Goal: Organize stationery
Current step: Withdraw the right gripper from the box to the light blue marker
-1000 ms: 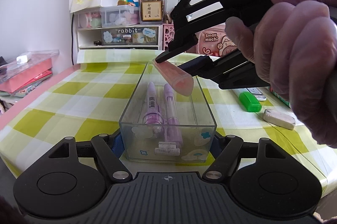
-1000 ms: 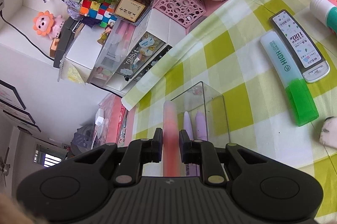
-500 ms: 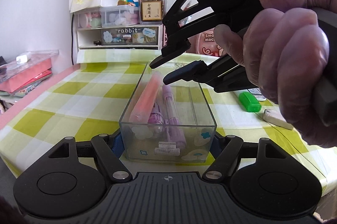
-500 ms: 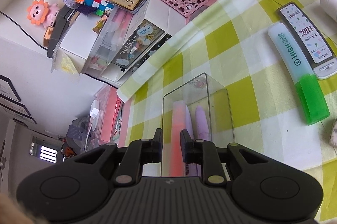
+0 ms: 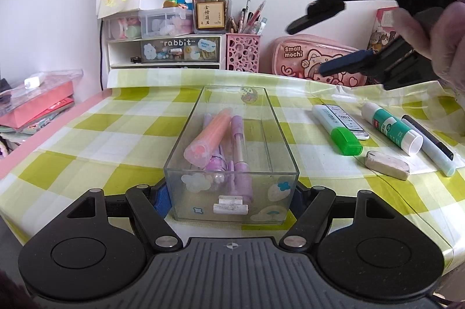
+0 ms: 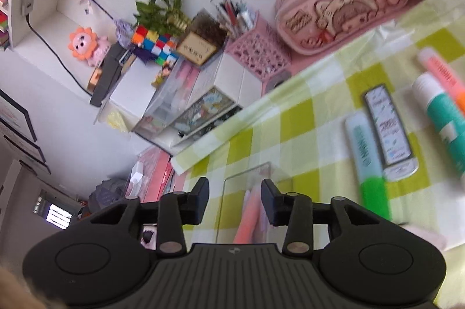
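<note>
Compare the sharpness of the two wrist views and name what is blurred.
Left wrist view: sharp; the clear box and green highlighter are crisp, though fisheye bends the table edge. Right wrist view: motion-smeared; the pink pencil case and glue stick lose their lettering.

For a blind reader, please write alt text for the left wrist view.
The left gripper clamps a clear plastic box holding an orange highlighter and purple pens. The empty right gripper, jaws opening, hovers at upper right.
</note>
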`<action>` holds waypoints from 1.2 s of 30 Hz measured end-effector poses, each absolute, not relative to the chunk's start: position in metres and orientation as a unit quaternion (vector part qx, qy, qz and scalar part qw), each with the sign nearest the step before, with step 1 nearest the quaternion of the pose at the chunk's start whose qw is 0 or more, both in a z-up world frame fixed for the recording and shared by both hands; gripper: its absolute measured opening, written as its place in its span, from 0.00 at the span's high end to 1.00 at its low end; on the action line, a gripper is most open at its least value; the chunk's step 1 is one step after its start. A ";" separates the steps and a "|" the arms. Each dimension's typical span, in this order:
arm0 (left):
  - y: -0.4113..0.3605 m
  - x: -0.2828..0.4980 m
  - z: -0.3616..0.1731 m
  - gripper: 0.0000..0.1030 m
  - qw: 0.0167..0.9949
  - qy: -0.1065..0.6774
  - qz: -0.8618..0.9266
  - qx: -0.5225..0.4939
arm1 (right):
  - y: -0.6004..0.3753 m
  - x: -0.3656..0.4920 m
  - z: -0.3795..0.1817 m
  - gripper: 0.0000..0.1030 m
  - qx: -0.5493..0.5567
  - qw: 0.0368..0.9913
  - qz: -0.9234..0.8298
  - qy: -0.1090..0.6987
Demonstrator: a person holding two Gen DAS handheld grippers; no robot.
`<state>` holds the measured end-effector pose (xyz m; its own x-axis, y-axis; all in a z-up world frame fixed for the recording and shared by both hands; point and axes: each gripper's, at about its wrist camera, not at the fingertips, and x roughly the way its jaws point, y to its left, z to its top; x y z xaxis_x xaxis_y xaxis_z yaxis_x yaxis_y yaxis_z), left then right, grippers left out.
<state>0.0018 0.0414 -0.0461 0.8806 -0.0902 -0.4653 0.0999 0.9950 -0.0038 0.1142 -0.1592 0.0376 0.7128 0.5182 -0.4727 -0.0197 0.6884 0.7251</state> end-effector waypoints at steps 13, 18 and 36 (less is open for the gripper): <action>0.044 -0.003 -0.044 0.29 0.969 0.241 -0.051 0.006 | -0.210 0.063 0.047 0.33 0.212 0.927 0.043 0.307; 0.042 0.000 -0.044 0.29 0.969 0.242 -0.047 0.003 | -0.215 0.061 0.044 0.30 0.195 0.929 0.033 0.313; 0.035 0.007 -0.044 0.28 0.969 0.243 -0.049 -0.005 | -0.257 0.054 0.029 0.30 0.217 0.924 -0.012 0.313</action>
<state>0.0071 0.0352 -0.0438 0.8769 -0.0964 -0.4709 0.0919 0.9952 -0.0326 0.0543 -0.2567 0.0289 0.8032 0.1133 -0.5848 0.1591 0.9053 0.3940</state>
